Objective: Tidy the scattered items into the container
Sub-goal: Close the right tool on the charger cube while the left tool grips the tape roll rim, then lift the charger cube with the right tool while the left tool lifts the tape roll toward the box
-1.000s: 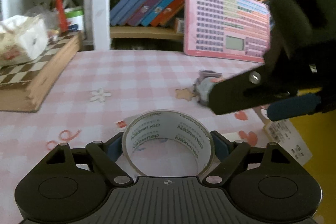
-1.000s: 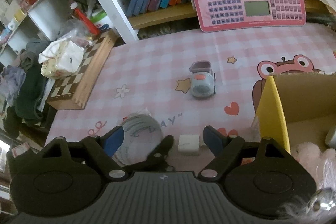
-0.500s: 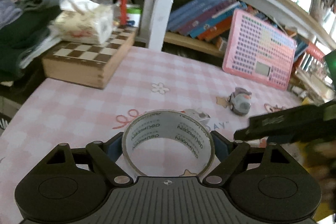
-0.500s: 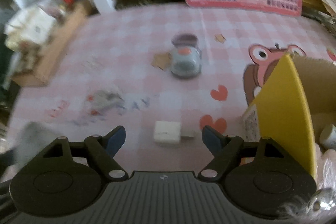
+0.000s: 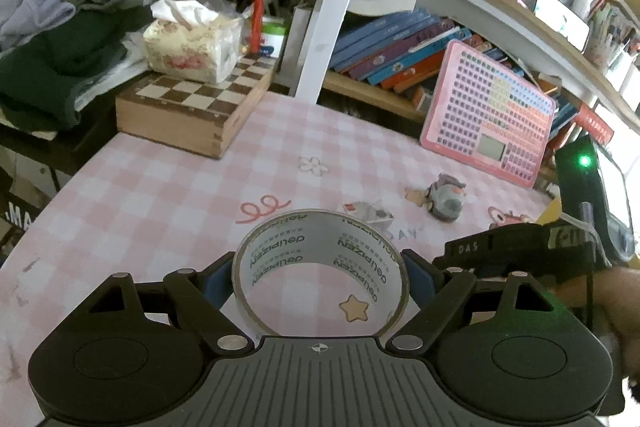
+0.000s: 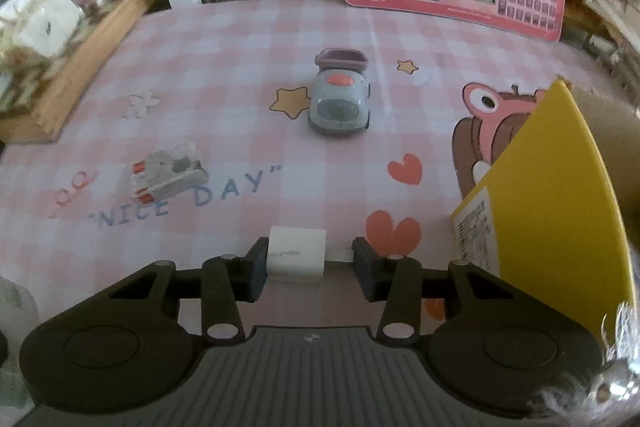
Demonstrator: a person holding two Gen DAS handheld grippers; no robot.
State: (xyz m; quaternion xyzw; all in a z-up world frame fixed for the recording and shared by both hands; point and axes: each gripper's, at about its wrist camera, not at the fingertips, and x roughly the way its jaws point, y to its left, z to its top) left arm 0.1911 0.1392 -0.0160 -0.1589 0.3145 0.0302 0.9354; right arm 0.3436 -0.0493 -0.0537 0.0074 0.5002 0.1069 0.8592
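A tissue box (image 5: pixel 192 47) sits on the wooden chessboard box (image 5: pixel 192 107) beside books (image 5: pixel 400 47).

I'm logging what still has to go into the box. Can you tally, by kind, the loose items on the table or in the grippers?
Tape roll: 1
White charger block: 1
Toy car: 1
Small crumpled packet: 1
Total: 4

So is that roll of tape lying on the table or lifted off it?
Lifted. The left claw grips the tape roll by its sides, and the tablecloth shows through its hole, far below.
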